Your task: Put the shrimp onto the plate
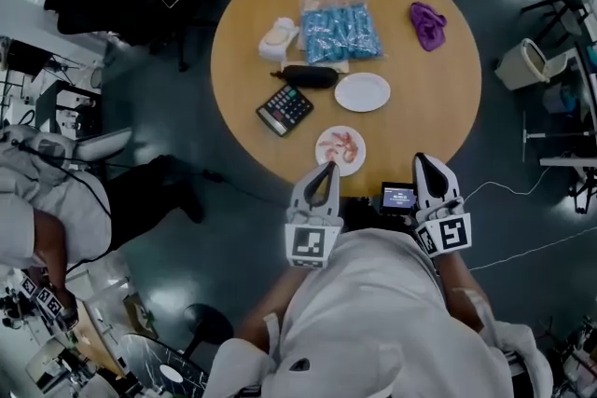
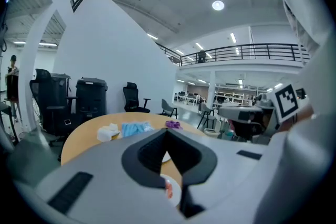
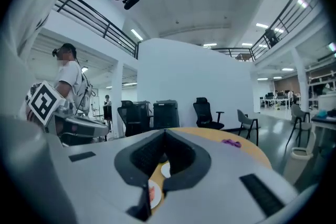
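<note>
The left gripper (image 1: 327, 169) has its two jaws closed together at the tips, and nothing is between them. In the left gripper view (image 2: 167, 131) the tips meet in a point, and the gap under them is open only to the table behind. The right gripper (image 1: 424, 165) is the same: its own view (image 3: 164, 131) shows the jaws joined at the tips and holding nothing. Neither gripper touches any object.

The empty plate (image 1: 362, 92) is white and round and lies on the round wooden table (image 1: 438, 98). Both grippers are well apart from this plate, on the person's side of it, over the table edge. The left one is closer to the plate than the right one.

The shrimp (image 1: 343, 144) lies on a small dish (image 1: 323, 154), near the empty plate on the person's side, between the plate and the left gripper. The shrimp looks pale pink with red-orange parts and is curled. I cannot tell if it is one piece or several. Through the gap under the left jaws a part of this dish shows with a red spot on it (image 2: 169, 187).

To the left of the empty plate is a calculator (image 1: 284, 109). A black oblong object (image 1: 310, 75) lies just beside the plate on the far left side, and a blue packet (image 1: 340, 31) farther behind. A purple cloth (image 1: 428, 24) lies beyond the plate to the right.
</note>
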`<control>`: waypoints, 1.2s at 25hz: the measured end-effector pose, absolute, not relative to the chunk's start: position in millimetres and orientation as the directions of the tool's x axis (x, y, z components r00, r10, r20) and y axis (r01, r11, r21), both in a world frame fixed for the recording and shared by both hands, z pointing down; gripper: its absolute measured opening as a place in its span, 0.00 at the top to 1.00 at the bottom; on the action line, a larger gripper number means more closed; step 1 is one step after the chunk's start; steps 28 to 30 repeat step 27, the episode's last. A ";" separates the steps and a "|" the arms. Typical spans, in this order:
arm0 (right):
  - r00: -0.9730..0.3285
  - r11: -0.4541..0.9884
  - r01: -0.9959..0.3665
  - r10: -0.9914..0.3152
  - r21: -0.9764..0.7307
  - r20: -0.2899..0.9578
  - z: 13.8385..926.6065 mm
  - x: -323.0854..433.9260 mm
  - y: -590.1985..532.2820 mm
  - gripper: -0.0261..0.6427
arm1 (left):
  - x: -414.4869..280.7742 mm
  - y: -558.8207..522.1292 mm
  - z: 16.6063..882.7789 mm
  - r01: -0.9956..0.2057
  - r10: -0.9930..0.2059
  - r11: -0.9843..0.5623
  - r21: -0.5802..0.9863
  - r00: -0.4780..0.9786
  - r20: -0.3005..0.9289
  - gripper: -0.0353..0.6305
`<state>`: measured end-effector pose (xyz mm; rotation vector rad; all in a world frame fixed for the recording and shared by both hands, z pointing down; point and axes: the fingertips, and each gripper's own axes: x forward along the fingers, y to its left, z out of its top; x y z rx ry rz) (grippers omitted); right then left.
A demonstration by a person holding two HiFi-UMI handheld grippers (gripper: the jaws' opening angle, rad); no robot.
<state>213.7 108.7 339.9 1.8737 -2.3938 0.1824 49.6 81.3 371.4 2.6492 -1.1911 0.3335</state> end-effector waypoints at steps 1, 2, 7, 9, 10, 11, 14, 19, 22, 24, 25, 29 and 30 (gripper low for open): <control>-0.244 0.237 -0.970 -0.955 -0.058 0.170 348.9 211.2 114.7 0.94 | 50.7 83.3 372.5 -0.756 -0.705 -0.647 0.104 0.644 0.298 0.94; -0.248 0.237 -0.968 -0.950 -0.081 0.189 357.3 208.2 119.0 0.94 | 51.2 84.1 374.2 -0.755 -0.703 -0.648 0.099 0.643 0.303 0.94; -0.278 0.261 -0.960 -0.939 -0.105 0.205 368.0 193.7 125.6 0.94 | 53.1 82.9 369.8 -0.771 -0.719 -0.628 0.104 0.626 0.302 0.94; -0.290 0.276 -0.956 -0.937 -0.097 0.195 365.8 191.5 123.1 0.94 | 52.4 83.2 372.3 -0.769 -0.720 -0.633 0.087 0.627 0.298 0.94; -0.294 0.280 -0.955 -0.936 -0.097 0.193 365.9 191.1 121.7 0.94 | 51.8 82.8 373.2 -0.770 -0.722 -0.632 0.085 0.625 0.296 0.94; -0.297 0.282 -0.954 -0.935 -0.098 0.194 366.6 190.7 120.8 0.94 | 51.4 82.3 373.9 -0.773 -0.725 -0.629 0.086 0.623 0.295 0.94; -0.300 0.286 -0.953 -0.933 -0.100 0.201 369.5 190.6 119.8 0.94 | 51.4 81.1 376.3 -0.778 -0.728 -0.621 0.095 0.618 0.297 0.94; -0.295 0.279 -0.955 -0.933 -0.103 0.205 370.9 192.6 117.0 0.94 | 50.7 78.8 377.4 -0.781 -0.730 -0.617 0.099 0.615 0.299 0.94; -0.290 0.275 -0.956 -0.934 -0.102 0.207 371.0 193.5 115.5 0.94 | 51.4 77.9 377.9 -0.780 -0.728 -0.617 0.103 0.616 0.300 0.94; -0.285 0.269 -0.958 -0.935 -0.102 0.211 372.0 194.8 114.0 0.94 | 52.0 76.7 379.0 -0.778 -0.726 -0.619 0.105 0.618 0.301 0.94; -0.283 0.266 -0.959 -0.935 -0.101 0.213 372.5 195.4 112.9 0.94 | 52.2 75.9 379.6 -0.777 -0.725 -0.620 0.106 0.619 0.302 0.94; -0.277 0.261 -0.960 -0.936 -0.100 0.216 373.4 196.3 110.6 0.94 | 52.4 74.1 380.6 -0.776 -0.723 -0.621 0.108 0.621 0.304 0.94; -0.277 0.261 -0.960 -0.936 -0.100 0.216 373.4 196.3 110.6 0.94 | 52.4 74.1 380.6 -0.776 -0.723 -0.621 0.108 0.621 0.304 0.94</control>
